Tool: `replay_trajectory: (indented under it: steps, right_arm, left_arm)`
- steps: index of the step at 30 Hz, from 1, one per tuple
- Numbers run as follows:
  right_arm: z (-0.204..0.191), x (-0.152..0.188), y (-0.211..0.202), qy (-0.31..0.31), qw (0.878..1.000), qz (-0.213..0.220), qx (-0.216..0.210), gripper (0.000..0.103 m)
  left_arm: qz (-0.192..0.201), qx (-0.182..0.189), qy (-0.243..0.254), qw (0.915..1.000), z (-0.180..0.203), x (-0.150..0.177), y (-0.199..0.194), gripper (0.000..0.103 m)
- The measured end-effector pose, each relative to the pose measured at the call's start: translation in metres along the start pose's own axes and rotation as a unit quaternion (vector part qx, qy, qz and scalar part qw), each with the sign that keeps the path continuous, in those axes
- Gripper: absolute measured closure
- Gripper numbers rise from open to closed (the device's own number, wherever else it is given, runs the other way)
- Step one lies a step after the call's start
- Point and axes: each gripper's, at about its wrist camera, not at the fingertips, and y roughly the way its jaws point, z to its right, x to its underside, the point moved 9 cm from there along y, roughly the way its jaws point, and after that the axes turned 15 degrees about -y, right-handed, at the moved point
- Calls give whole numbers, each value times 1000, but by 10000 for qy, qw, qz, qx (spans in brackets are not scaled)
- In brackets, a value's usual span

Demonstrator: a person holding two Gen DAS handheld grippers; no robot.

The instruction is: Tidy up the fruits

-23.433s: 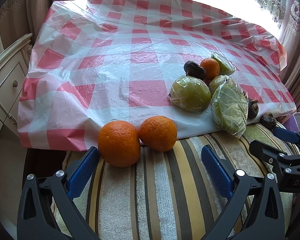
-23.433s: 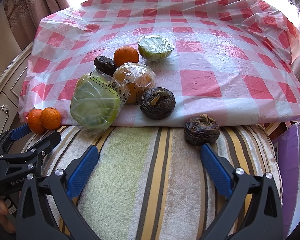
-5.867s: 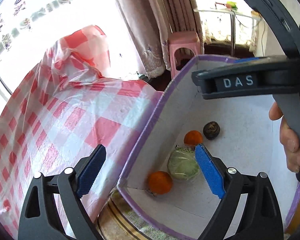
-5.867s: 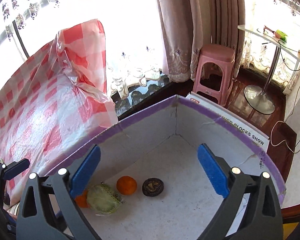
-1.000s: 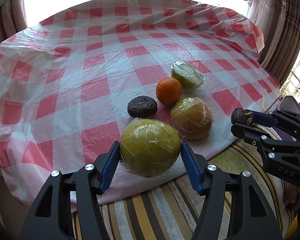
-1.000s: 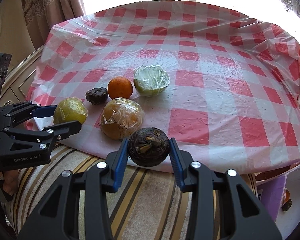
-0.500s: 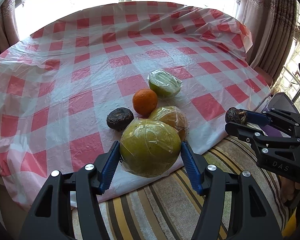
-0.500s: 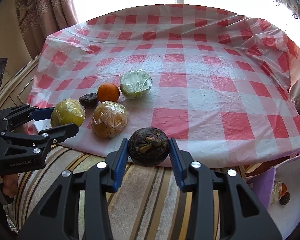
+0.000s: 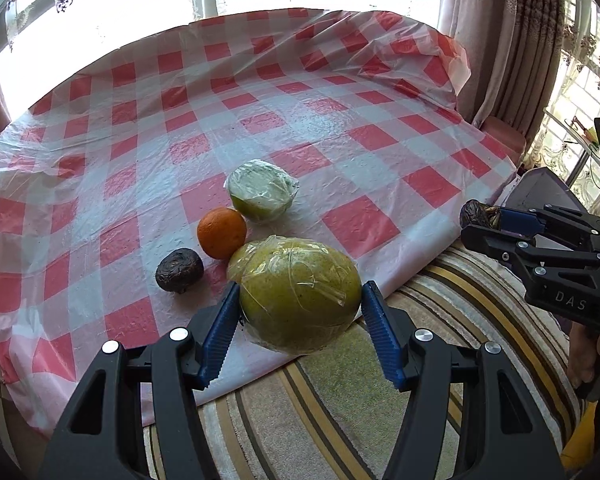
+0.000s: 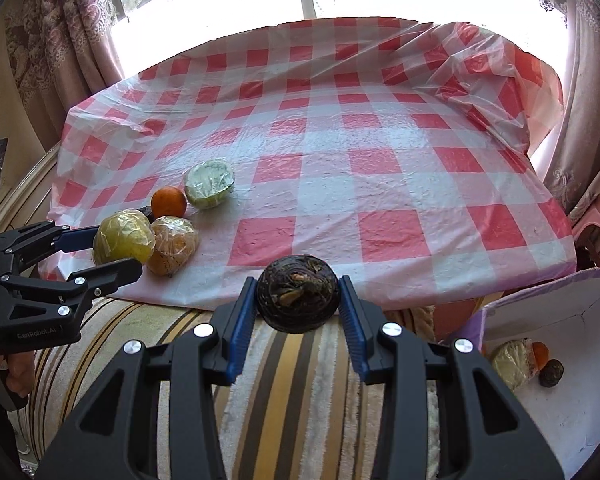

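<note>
- The left gripper (image 9: 300,312) has its blue fingers clamped on a large yellow-green round fruit in clear plastic wrap (image 9: 298,294), held above the near edge of the red-and-white checked plastic tablecloth (image 9: 360,152).
- The right gripper (image 10: 298,312) is clamped on a dark wrinkled round fruit (image 10: 298,298), over the striped towel (image 10: 284,380).
- A small orange (image 9: 221,233), a wrapped pale green fruit (image 9: 262,191) and another dark fruit (image 9: 179,269) lie near the cloth's near edge.
- The white box with purple rim (image 10: 580,412) at the right holds some fruits.

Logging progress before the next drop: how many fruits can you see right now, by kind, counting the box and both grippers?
Film-wrapped fruits: 4, one in the left gripper
Bare oranges: 2
Dark wrinkled fruits: 3, one in the right gripper
Total: 9 in view, 3 of them in the box
</note>
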Motion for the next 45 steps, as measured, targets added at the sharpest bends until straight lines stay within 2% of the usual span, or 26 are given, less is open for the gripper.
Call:
replay_trajectory:
  steps: [12,19,27,32,39,45]
  right_arm:
    - [84,34,-33,701,9965,36,464,62]
    - [145,61,-54,1235,9888,71,835,62]
    - [197,86,-69,1733,9786,106,1106,62]
    - [223,103,-72,2038,9715,21,1208,62]
    - [251,123,-70,2219,9657,-176,1334,62]
    - [276,140,-56,2455,9583,-420,1401,62]
  left_arm:
    - [-16,297,668,9973,80,-10,10,43]
    - [-18,514,1252,9908,145,-10,15,43]
    - [-48,752,1941,9781,221,-2,24,43]
    - [-180,859,2324,9686,259,13,33,43]
    - [-615,1094,2707,9545,303,48,58,43]
    - [-1105,1071,2989,9418,321,78,87,43]
